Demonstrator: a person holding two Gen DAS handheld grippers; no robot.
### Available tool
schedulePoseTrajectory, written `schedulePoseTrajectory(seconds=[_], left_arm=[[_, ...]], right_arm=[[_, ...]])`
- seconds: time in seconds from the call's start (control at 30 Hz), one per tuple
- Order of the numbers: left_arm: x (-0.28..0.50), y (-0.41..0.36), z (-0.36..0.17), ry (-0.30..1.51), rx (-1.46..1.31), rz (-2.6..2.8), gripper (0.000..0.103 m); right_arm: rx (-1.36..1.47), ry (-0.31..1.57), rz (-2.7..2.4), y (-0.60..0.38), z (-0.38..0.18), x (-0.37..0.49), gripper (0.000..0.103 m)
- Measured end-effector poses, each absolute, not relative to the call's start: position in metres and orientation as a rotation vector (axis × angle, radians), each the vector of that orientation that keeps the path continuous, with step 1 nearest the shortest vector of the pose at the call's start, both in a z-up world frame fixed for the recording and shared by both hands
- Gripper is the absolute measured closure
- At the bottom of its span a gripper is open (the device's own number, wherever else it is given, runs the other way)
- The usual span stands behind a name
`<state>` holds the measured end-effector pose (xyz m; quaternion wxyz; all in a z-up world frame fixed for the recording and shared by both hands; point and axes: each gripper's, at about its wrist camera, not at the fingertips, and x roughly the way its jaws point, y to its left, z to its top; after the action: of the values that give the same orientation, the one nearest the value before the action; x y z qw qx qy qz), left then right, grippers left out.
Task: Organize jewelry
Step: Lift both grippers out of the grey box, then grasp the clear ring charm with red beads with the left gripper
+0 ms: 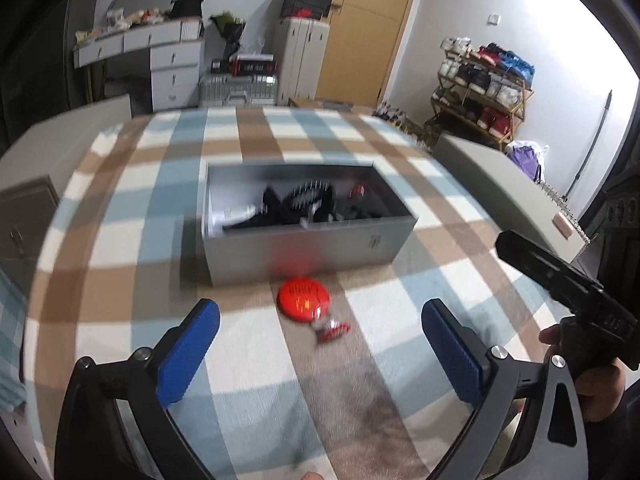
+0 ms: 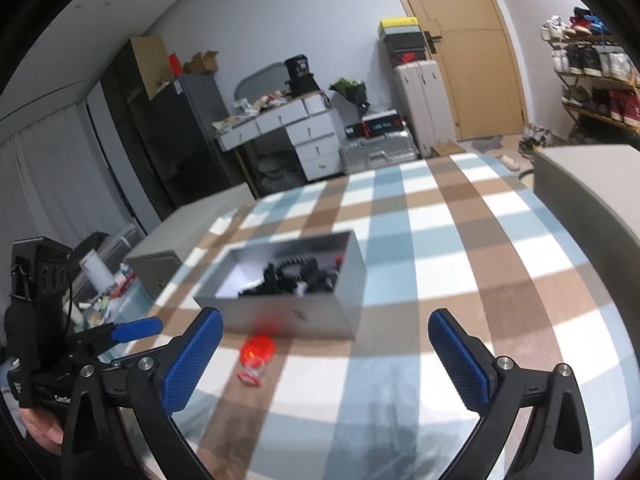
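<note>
Ahead of both sets of tongs, on the plaid cloth [image 1: 120,208], stood an open grey box [image 1: 304,248] that already held a dark jumble of pieces with a spot of red among them, too blurred to sort out, so part of the tidying looked done. Still outside it, between the box's near wall and the fingertips, lay a round red case [image 1: 303,299] with a small red-and-white item [image 1: 332,330] just on the tongs' side of it; these two seemed to be what was left. The left gripper [image 1: 320,354] was released, jaws spread wide with nothing between them, and so was the right gripper [image 2: 326,360], both short of the red case. Gold marks on the case's lid and a small emblem on the box's front were unreadable; no brand could be made out.
</note>
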<state>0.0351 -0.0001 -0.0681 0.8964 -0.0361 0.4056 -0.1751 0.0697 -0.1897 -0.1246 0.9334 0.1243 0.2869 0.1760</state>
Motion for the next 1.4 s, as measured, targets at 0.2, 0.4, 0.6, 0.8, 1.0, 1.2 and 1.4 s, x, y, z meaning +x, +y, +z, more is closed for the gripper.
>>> schedulePoseTrajectory(seconds=[0.2,0.4,0.6,0.8,1.0,1.2,1.4], left_arm=[[0.04,-0.01,-0.099,0.968,-0.078,-0.379,0.004],[0.044,-0.014,-0.105,0.998,-0.083,-0.346,0.004],[0.051,-0.018,-0.105,0.996,-0.081,-0.339,0.004],[0.053,-0.027,-0.107,1.007,-0.045,-0.338,0.028],[0.056,-0.028,-0.109,1.03,-0.034,-0.331,0.063],[0.057,-0.025,-0.109,1.042,-0.03,-0.323,0.087],[0.055,-0.022,-0.108,1.046,-0.039,-0.341,0.088]], right_arm=[[0.269,0.63,0.33,-0.197,-0.144,0.063,0.0],[0.261,0.656,0.317,-0.198,-0.156,0.058,0.0],[0.273,0.662,0.318,-0.2,-0.161,0.055,0.0],[0.285,0.67,0.319,-0.203,-0.165,0.053,0.0],[0.294,0.666,0.317,-0.206,-0.167,0.051,0.0],[0.3,0.665,0.32,-0.207,-0.167,0.051,0.0],[0.295,0.663,0.323,-0.206,-0.166,0.05,0.0]])
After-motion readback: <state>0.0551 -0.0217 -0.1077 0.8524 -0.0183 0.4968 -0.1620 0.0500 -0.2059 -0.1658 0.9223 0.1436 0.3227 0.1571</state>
